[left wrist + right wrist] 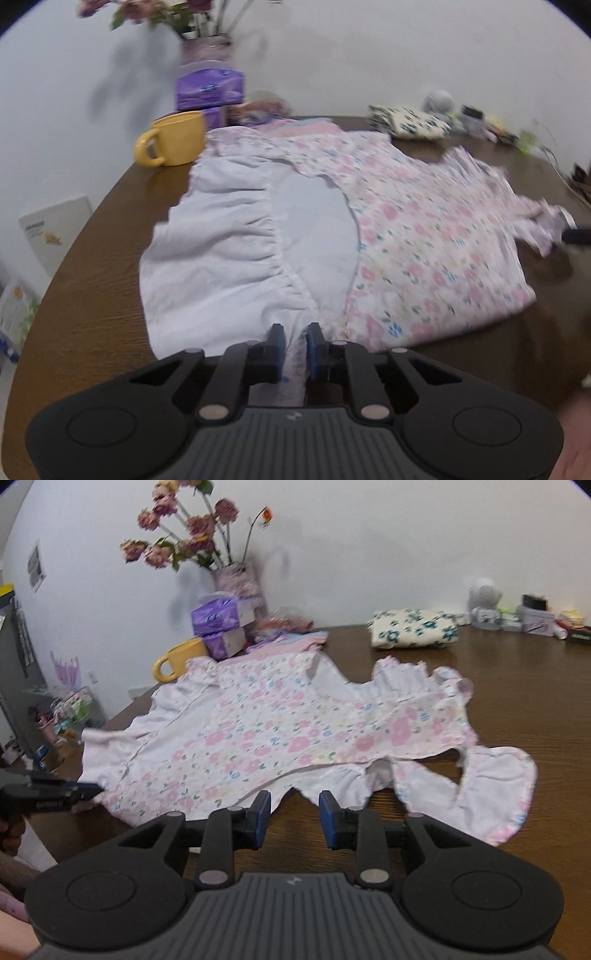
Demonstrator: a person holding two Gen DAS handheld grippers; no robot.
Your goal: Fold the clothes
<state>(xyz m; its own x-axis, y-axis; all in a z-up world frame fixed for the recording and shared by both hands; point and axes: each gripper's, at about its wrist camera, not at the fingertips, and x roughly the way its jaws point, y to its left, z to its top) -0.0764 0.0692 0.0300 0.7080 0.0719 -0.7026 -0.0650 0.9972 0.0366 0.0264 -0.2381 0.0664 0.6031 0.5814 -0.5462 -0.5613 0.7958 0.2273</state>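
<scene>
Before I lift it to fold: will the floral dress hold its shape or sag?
The dress will likely sag: it lies limp, with gathered ruffles. It looks thin, so probably light. The left tongs grip only one edge, so the rest may drag on the table.

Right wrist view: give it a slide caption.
Open right tongs face the floral dress spread on the brown table.

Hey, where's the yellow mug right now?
The yellow mug stands at the table's far left, touching the floral dress's far corner, just in front of the purple tissue packs.
</scene>
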